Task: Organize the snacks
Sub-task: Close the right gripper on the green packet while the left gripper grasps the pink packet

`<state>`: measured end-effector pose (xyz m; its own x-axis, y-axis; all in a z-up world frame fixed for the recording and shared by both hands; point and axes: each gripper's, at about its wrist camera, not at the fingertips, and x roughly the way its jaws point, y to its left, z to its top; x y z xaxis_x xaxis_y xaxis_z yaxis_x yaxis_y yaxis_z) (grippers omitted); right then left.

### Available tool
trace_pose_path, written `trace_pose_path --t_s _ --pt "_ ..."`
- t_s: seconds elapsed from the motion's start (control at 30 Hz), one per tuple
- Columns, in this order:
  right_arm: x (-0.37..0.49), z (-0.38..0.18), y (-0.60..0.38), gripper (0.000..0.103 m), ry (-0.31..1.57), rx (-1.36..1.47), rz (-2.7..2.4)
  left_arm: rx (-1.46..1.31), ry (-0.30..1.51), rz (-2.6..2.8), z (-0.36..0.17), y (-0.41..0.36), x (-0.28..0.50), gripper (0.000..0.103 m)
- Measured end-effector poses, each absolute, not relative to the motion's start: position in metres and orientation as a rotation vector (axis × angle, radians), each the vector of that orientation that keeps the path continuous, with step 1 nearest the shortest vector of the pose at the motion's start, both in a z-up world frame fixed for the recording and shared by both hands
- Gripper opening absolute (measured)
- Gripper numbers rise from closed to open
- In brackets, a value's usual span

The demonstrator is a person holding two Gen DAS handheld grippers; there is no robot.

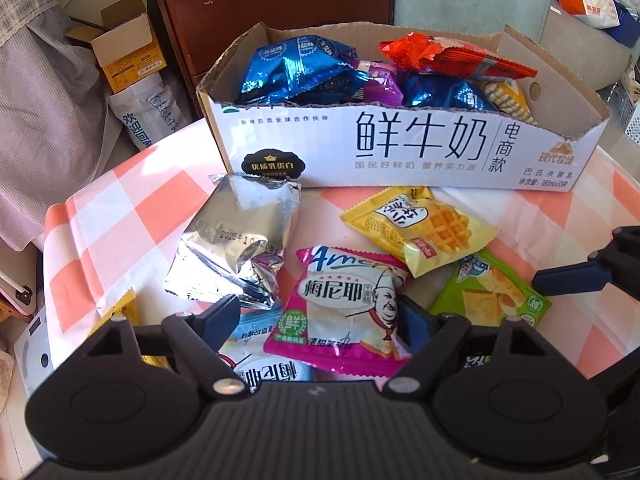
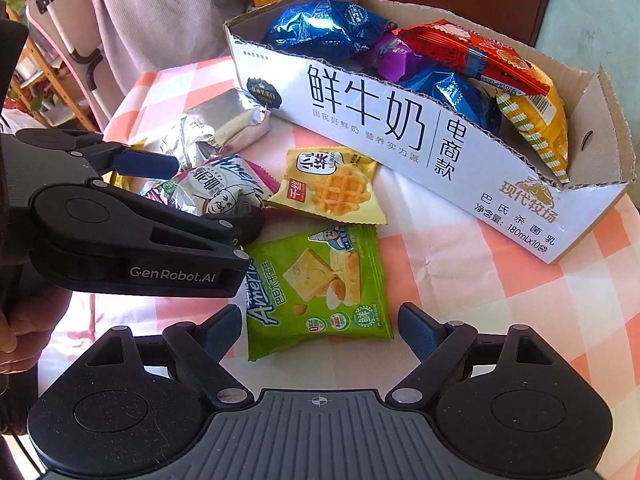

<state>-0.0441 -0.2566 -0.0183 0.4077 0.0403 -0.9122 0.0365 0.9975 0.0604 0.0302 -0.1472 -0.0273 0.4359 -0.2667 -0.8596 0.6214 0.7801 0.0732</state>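
Left wrist view shows the left gripper low over a heap of snack packets on a surface covered in an orange-and-white check cloth, its fingers spread wide on either side of a pink packet with a chef's face printed on it; the fingers flank the packet but do not press on it. A crumpled silver packet lies just to the left of the pink one, a yellow waffle packet lies above and right of it, partly overlapping its top corner, and a green packet sits to the right. A blue-and-white packet pokes out from under the pink one near the left finger. Behind the heap stands an open white milk carton box, already holding blue foil packets, a purple one, a red one and a yellow striped one. From the right wrist view, the right gripper is over the green packet, with its fingers held wide, one at each lower corner of the packet and neither gripping it. The left gripper appears at the left of this view, its fingers apart above and below the pink packet, with the yellow waffle packet just beside it and the box beyond. A hand shows at the left edge.
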Motion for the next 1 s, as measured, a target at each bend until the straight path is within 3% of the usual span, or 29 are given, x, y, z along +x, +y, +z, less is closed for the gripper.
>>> trace_pose_path --t_s 0.2,0.3,0.47,0.67,1.0 --pt "-0.04 -0.02 -0.25 0.088 1.127 0.026 -0.007 0.404 0.973 -0.578 -0.029 -0.143 0.032 0.076" --pt "-0.04 -0.022 -0.246 0.087 1.115 0.0 -0.007 0.393 0.971 -0.599 -0.027 -0.141 0.031 0.065" --pt "-0.044 -0.02 -0.241 0.07 1.106 -0.035 0.009 0.409 0.958 -0.616 -0.025 -0.138 0.027 0.057" --pt "-0.045 -0.015 -0.239 0.061 1.11 -0.03 0.03 0.403 0.959 -0.616 -0.022 -0.131 0.025 0.056" --pt "-0.055 0.0 -0.24 0.059 1.079 0.006 0.048 0.372 0.929 -0.622 -0.004 -0.117 0.018 0.056"
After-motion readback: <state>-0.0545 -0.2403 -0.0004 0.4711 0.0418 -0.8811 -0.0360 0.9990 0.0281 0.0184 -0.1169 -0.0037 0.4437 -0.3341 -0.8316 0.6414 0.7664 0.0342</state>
